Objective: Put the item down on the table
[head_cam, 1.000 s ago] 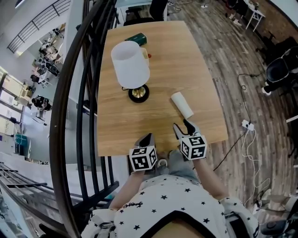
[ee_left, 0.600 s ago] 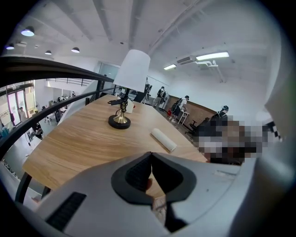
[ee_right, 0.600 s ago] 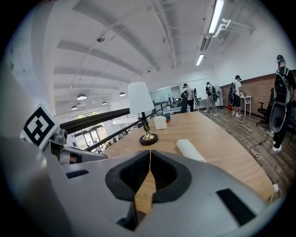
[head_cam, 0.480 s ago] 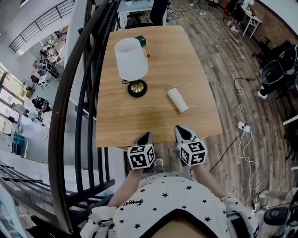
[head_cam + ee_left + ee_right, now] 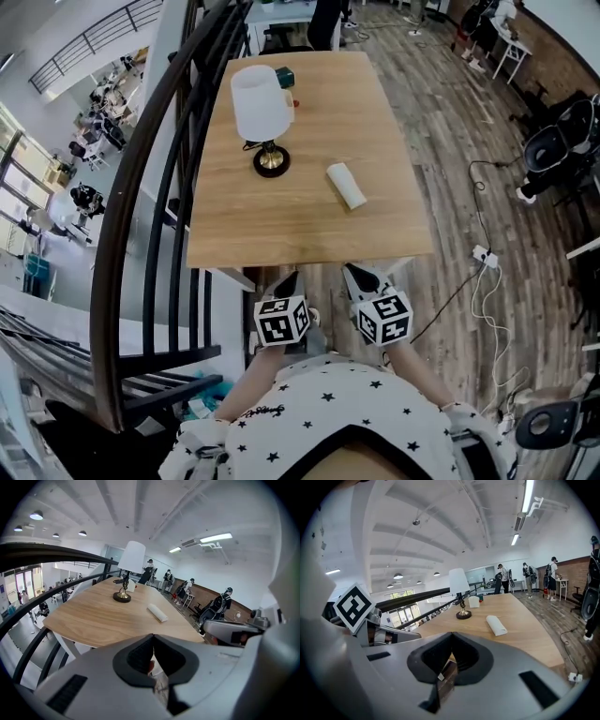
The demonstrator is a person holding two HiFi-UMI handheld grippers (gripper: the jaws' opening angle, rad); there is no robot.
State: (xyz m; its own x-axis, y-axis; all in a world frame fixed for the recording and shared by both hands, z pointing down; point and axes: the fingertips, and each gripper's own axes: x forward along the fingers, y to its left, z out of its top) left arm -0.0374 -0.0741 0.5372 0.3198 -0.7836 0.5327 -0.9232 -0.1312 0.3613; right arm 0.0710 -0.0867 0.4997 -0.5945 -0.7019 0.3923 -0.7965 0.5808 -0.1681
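Note:
The item, a white roll (image 5: 346, 185), lies on its side on the wooden table (image 5: 281, 225), right of the middle, with nothing touching it. It also shows in the left gripper view as the roll (image 5: 157, 612) and in the right gripper view as the roll (image 5: 496, 624). My left gripper (image 5: 289, 281) and right gripper (image 5: 357, 274) are both off the table, in front of its near edge and close to my body. Both are shut and empty, as the left gripper (image 5: 152, 637) and the right gripper (image 5: 451, 634) show in their own views.
A lamp with a white shade (image 5: 262, 103) and a brass base (image 5: 270, 161) stands at the table's far left, with a green box (image 5: 284, 74) behind it. A black railing (image 5: 150, 234) runs along the left. Cables (image 5: 487, 272) and office chairs (image 5: 553, 150) are at the right.
Both grippers have drawn back from the table, past its near edge towards my body. The right jaws have closed with nothing in them. The roll stays on the table.

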